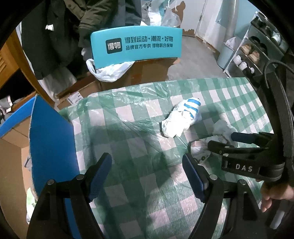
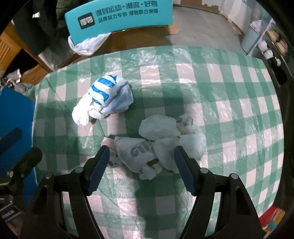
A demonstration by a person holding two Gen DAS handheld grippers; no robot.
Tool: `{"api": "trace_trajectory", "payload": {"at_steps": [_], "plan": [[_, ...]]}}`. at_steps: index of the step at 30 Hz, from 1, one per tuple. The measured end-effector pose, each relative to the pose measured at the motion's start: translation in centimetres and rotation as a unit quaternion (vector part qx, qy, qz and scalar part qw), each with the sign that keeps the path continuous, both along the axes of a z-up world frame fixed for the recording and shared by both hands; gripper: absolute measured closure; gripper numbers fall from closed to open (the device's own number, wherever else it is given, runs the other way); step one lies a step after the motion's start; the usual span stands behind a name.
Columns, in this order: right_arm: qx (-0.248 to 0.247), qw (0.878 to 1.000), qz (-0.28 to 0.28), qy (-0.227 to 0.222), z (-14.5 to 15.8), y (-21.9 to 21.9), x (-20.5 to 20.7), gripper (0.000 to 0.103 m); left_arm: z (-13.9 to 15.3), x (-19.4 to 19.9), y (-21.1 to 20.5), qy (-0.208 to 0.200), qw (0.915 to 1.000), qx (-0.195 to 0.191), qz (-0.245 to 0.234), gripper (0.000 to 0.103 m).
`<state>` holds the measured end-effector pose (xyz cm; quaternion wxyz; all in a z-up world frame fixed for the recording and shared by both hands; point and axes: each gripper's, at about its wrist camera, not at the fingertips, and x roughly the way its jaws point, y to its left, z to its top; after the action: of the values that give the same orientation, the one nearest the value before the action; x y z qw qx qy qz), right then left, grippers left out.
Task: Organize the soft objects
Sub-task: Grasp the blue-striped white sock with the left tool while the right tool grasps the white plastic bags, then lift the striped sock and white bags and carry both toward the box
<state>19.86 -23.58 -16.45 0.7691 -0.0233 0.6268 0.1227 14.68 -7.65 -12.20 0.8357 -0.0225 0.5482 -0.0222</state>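
Right gripper (image 2: 141, 169), jaws spread, hangs directly over the crumpled white plastic bags (image 2: 158, 147) (probably nearer than the left gripper (image 1: 147, 176), also spread).

Beneath the claw spreads a tabletop (image 1: 139, 128) covered in a green-and-white checked plastic cloth. Beyond its far edge stands a teal cardboard box (image 1: 136, 46) printed with Chinese characters, resting on brown cartons (image 1: 147, 71). Dark coats (image 1: 55, 36) hang at the far left. Far right of the claw, a white shoe rack (image 1: 253, 53) holds shoes beside a pale bin (image 1: 225, 57). The grey floor (image 1: 194, 60) meets a peeling wall (image 1: 189, 16).
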Motion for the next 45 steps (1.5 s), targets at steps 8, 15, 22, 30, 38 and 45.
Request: {"api": "trace_trajectory", "payload": {"at_steps": [8, 15, 22, 30, 38, 45], "plan": [[-0.025, 0.999, 0.034, -0.002, -1.6, 0.7, -0.1, 0.031, -0.5, 0.6, -0.2, 0.008, 0.9999, -0.010, 0.002, 0.022], [-0.023, 0.998, 0.053, -0.010, -1.9, 0.6, -0.3, 0.034, -0.8, 1.1, -0.7, 0.012, 0.9998, -0.013, -0.006, 0.022], [-0.015, 0.999, 0.051, -0.010, -1.6, -0.2, -0.6, 0.055, -1.1, 2.3, -1.9, 0.012, 0.9996, -0.015, -0.021, 0.022], [-0.001, 0.999, 0.017, -0.035, 0.9, -2.9, 0.2, 0.058, -1.6, 4.2, -3.6, 0.001, 0.9984, -0.020, -0.054, 0.022], [0.015, 0.998, -0.008, -0.060, 3.4, -4.9, 0.8, 0.058, -2.6, 6.0, -5.0, 0.006, 0.9970, -0.014, -0.076, 0.023], [0.022, 0.997, -0.027, -0.065, 4.0, -5.8, 1.8, 0.058, -3.3, 7.3, -6.3, 0.011, 0.9961, -0.007, -0.087, 0.023]]}}
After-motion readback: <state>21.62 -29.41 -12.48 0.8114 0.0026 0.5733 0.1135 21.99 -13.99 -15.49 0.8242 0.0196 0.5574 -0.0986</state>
